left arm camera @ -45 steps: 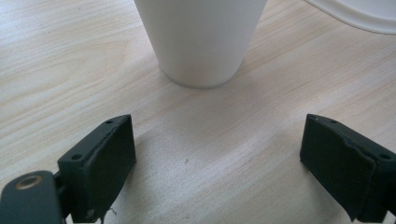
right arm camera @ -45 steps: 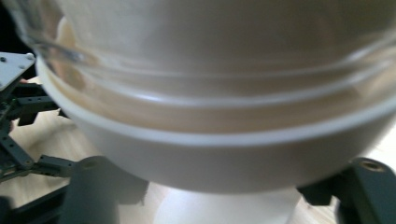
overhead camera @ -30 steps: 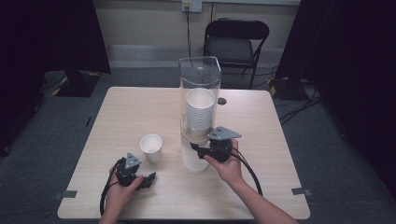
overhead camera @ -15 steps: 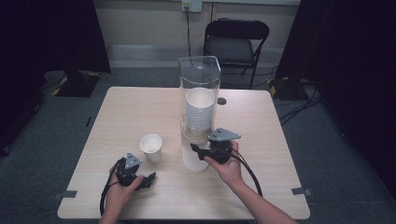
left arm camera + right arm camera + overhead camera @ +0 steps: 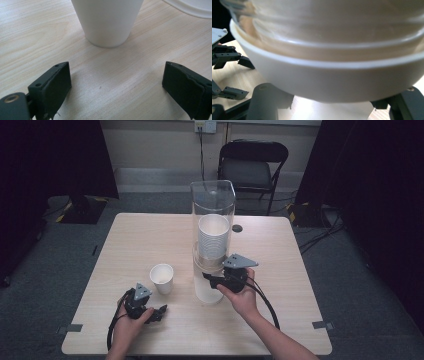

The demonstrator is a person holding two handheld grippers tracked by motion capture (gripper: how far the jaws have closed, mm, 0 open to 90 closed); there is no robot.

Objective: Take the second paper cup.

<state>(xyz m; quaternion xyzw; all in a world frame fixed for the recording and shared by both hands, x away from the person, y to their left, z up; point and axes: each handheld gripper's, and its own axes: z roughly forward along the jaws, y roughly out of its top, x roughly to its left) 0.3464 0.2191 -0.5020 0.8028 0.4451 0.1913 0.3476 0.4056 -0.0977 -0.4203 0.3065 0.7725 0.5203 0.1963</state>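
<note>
Almost nothing has moved since the earlier frames: both hands stay where they were, and only the left gripper (image 5: 161, 312) has just been opening its jaws a bit more, w/ nothing between them. It rests low on the table (image 5: 125, 245), jaws wide apart and released, pointing at the single paper cup (image 5: 162, 278), which stands upright just in front, near but not touched. In the left gripper view this cup (image 5: 108, 21) is beyond the pads (image 5: 53, 87), clear of them. The right gripper (image 5: 209, 279) is at the bottom of the clear cup dispenser (image 5: 213, 215), and its jaws are clenched on the lowest cup (image 5: 332, 77) of the stack (image 5: 213, 237), approx. at the tapered part under the rim, as far as the right gripper view lets me see. My judgement: one cup is already out and set on the table, the second is gripped but not yet pulled free, and many cups remain in the tube. So the work is at an early stage, maybe. Other things: a black chair (image 5: 254, 167) behind the table, a small dark round thing (image 5: 237, 228) on the table top near the dispenser, cables on the floor. Nothing blocks the pull downward, but the free cup stands near the dispenser base, so the right hand should come out w/o knocking it.
</note>
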